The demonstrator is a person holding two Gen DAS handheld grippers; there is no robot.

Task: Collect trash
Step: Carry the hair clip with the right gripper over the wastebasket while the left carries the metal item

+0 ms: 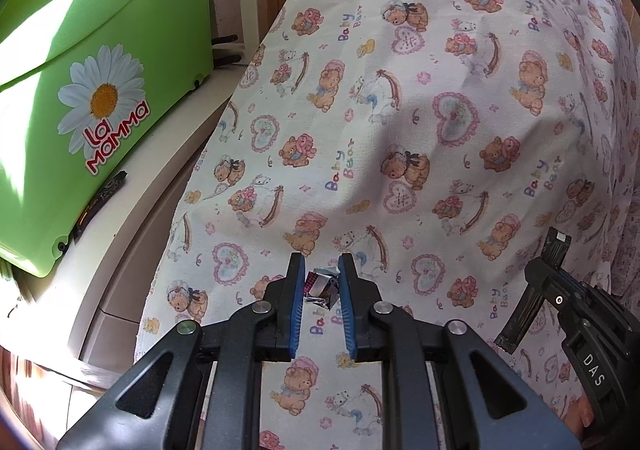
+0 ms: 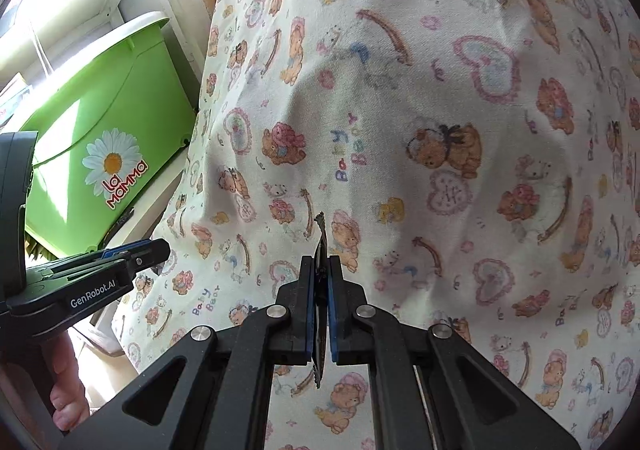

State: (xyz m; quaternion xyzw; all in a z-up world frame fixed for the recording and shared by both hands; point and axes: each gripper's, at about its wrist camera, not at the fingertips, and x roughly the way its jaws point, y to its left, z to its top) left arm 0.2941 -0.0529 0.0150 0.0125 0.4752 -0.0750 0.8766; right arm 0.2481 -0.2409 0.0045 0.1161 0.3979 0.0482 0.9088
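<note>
My left gripper [image 1: 322, 264] is shut on a small crumpled foil wrapper [image 1: 322, 286], silver with purple print, held above the teddy-bear tablecloth [image 1: 400, 109]. My right gripper [image 2: 320, 262] is shut on a flat dark wrapper [image 2: 320, 246], seen edge-on between the blue pads [image 2: 331, 290], with its jagged end sticking out past the fingertips. In the left wrist view the right gripper [image 1: 544, 250] sits at the lower right with the dark wrapper [image 1: 520, 314] hanging from it. The left gripper [image 2: 156, 248] shows at the left of the right wrist view.
A green plastic bin [image 1: 80, 49] with a daisy and "La Mamma" label stands on a white ledge [image 1: 152, 177] left of the table; it also shows in the right wrist view [image 2: 112, 121]. The cloth [image 2: 440, 129] covers the table and drapes over its left edge.
</note>
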